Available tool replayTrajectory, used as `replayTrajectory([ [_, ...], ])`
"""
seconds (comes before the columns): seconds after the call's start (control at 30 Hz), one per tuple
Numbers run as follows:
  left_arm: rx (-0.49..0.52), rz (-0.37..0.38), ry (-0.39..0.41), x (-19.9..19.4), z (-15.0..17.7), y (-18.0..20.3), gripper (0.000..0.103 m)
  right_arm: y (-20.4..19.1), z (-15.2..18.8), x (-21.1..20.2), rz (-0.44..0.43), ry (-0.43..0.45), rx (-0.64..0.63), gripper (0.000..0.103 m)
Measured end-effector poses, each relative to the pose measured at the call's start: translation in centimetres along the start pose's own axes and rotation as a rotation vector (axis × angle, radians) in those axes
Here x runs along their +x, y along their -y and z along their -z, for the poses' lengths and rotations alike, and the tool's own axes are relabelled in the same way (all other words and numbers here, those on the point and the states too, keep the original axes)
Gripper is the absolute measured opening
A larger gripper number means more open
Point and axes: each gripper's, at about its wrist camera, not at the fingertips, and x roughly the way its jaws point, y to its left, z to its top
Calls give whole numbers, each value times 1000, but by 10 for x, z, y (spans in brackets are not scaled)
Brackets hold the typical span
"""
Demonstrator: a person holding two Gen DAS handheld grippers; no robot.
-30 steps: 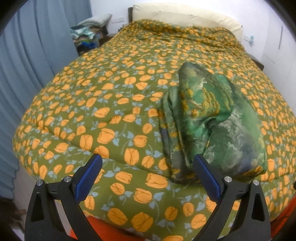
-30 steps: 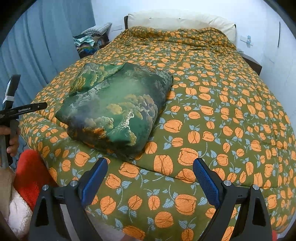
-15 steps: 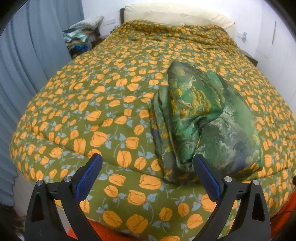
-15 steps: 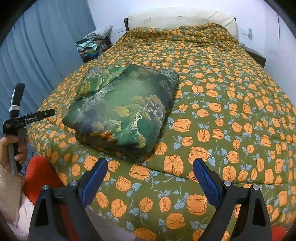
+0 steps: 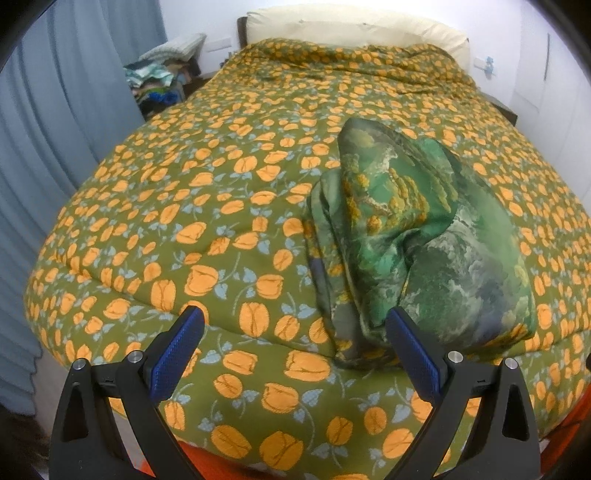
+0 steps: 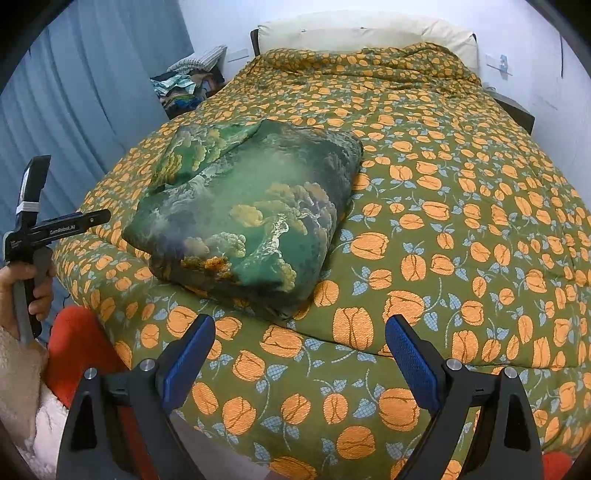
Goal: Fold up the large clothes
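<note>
A folded green garment [image 5: 413,243] with a landscape print lies near the foot edge of the bed; it also shows in the right wrist view [image 6: 251,214]. My left gripper [image 5: 295,350] is open and empty, held off the foot of the bed, just left of the garment's near end. My right gripper [image 6: 299,354] is open and empty, off the bed's edge, in front of and a little right of the garment. The left gripper's handle [image 6: 33,236] shows in a hand at the far left of the right wrist view.
The bed carries an olive quilt with orange flowers [image 5: 207,206] and a cream pillow [image 5: 354,26] at the head. A pile of clothes [image 5: 162,81] sits beside the bed at the back left. A blue curtain [image 5: 51,110] hangs on the left. Something red [image 6: 77,350] lies below the bed edge.
Both grippers have drawn back slightly from the bed and shifted; the garment lies unchanged. Both stay open.
</note>
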Motion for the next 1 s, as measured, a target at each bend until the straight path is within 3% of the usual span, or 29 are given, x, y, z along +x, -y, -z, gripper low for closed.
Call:
replayTrajectory([
  [0.03,-2,18,-1,1,-1,-2,99,0,0,0,2,1,-1,93],
  [0.1,-47,121,-12,6,-7,-13,99,0,-1,1,2,1,1,93],
  [0.27,-297,540,-113,40,-20,-57,99,5,-2,0,-5,15,19,93],
  [0.33,-349,633,-163,61,-24,-64,99,9,-4,1,-20,18,33,93],
  [0.5,-321,715,-277,110,-27,-43,99,27,-23,14,-130,43,135,93],
  [0.63,-276,668,-339,143,-22,-27,103,48,-48,48,-242,34,246,93],
  [0.8,-233,659,-362,161,-14,-21,103,64,-68,125,-406,-76,314,93],
  [0.93,-171,628,-402,175,-14,-6,103,64,-73,174,-474,-131,330,93],
  [1.0,-189,649,-444,188,-12,-1,103,64,-75,195,-508,-144,359,95],
])
